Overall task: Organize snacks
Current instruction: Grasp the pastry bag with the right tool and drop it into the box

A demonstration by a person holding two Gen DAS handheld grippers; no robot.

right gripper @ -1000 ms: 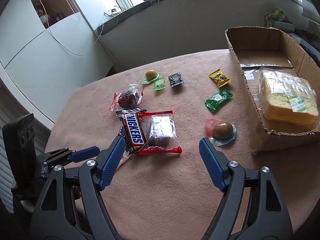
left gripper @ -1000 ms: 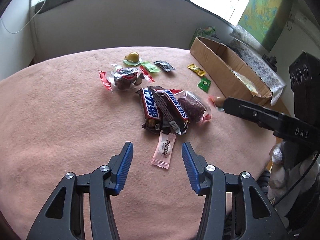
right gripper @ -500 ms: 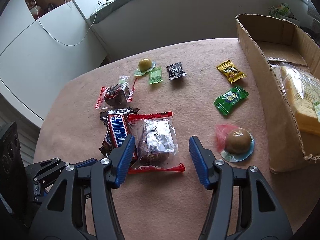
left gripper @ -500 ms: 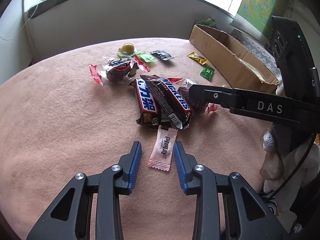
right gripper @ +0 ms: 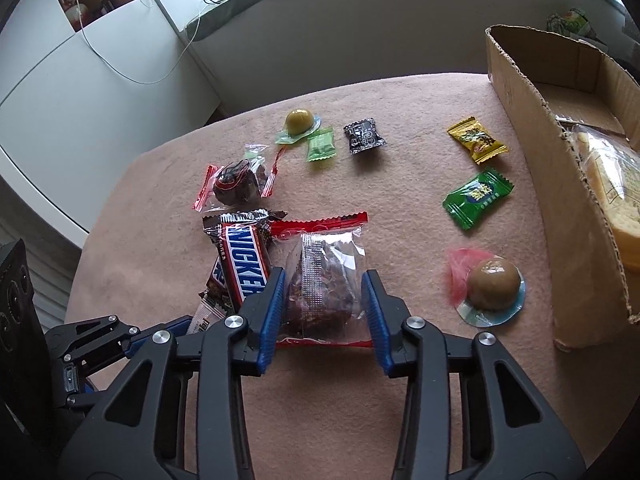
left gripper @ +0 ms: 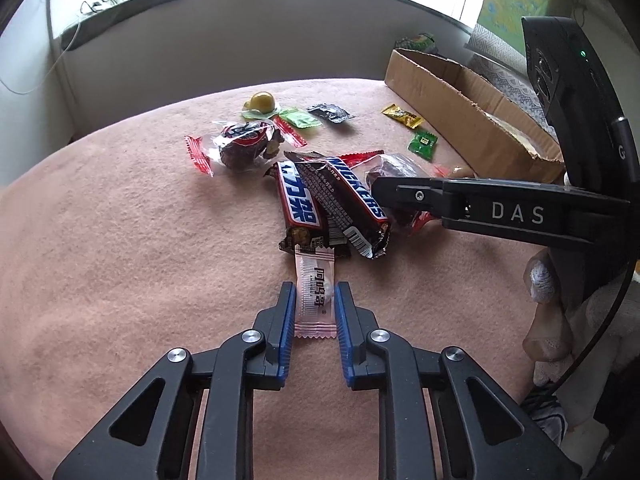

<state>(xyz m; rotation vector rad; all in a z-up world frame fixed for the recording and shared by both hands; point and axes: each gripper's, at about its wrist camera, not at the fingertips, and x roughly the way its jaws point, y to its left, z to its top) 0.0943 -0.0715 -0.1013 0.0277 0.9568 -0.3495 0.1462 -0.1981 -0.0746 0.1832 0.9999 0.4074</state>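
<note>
A pink candy wrapper (left gripper: pixel 315 292) lies on the pink cloth between the blue pads of my left gripper (left gripper: pixel 315 292). Its jaws are closing and the pads touch the wrapper's long edges. A clear red-edged packet with a brown cake (right gripper: pixel 322 280) sits between the pads of my right gripper (right gripper: pixel 325 273), whose jaws are also closing and press the plastic sides. Snickers bars (right gripper: pixel 244 268) lie just left of that packet. In the left wrist view the right gripper's finger (left gripper: pixel 404 194) covers part of the cake packet.
A cardboard box (right gripper: pixel 560 216) with a bag of pale biscuits (right gripper: pixel 612 184) stands at the right. Loose sweets lie beyond: green (right gripper: pixel 478 196), yellow (right gripper: pixel 476 140), black (right gripper: pixel 364 136), light green (right gripper: pixel 320 144), two jelly cups (right gripper: pixel 494 284) (right gripper: pixel 299 122), another cake packet (right gripper: pixel 236 182).
Both grippers' jaws have closed in from wide apart. The left now brackets the pink candy tightly. The right moved forward and down over the cake packet.
</note>
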